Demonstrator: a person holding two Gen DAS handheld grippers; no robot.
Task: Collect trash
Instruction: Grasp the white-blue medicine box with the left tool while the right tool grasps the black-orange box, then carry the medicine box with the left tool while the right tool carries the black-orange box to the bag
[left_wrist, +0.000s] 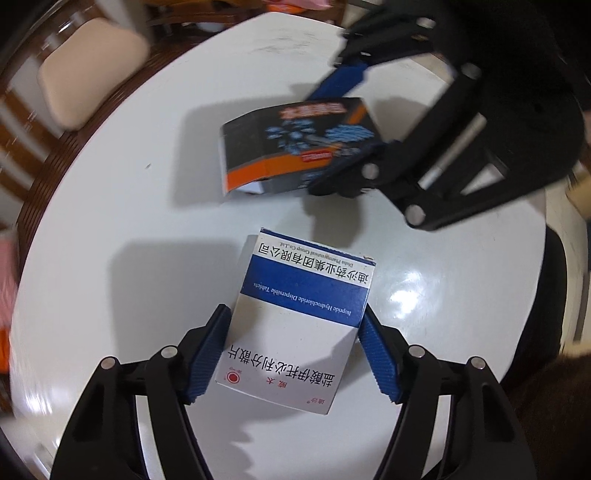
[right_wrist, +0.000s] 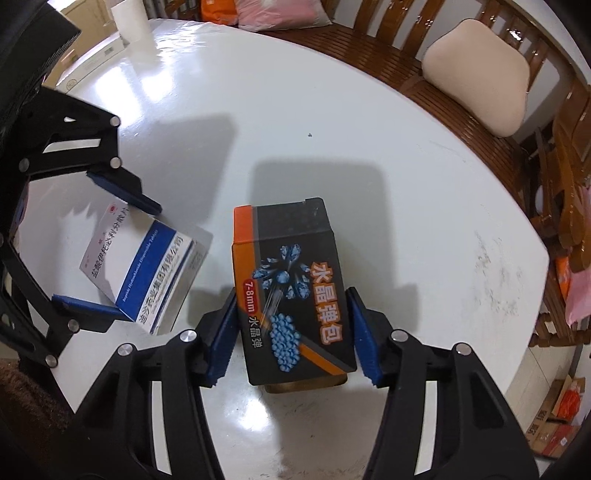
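My left gripper (left_wrist: 293, 354) is shut on a white and blue medicine box (left_wrist: 295, 321), its blue pads pressing both long sides, held just above the white round table (left_wrist: 110, 229). My right gripper (right_wrist: 293, 332) is shut on a black and orange box of crystal gel balls (right_wrist: 291, 291), also lifted a little off the table. In the left wrist view the black box (left_wrist: 295, 144) and the right gripper (left_wrist: 343, 129) sit beyond the medicine box. In the right wrist view the medicine box (right_wrist: 144, 262) and the left gripper (right_wrist: 107, 254) are at the left.
Wooden chairs with beige cushions (right_wrist: 480, 85) ring the table's far edge. A paper roll (right_wrist: 129, 18) and a flat white box (right_wrist: 92, 62) stand at the table's far left. Pink and orange bags (right_wrist: 277, 11) lie behind. Cardboard boxes (right_wrist: 561, 417) sit on the floor at right.
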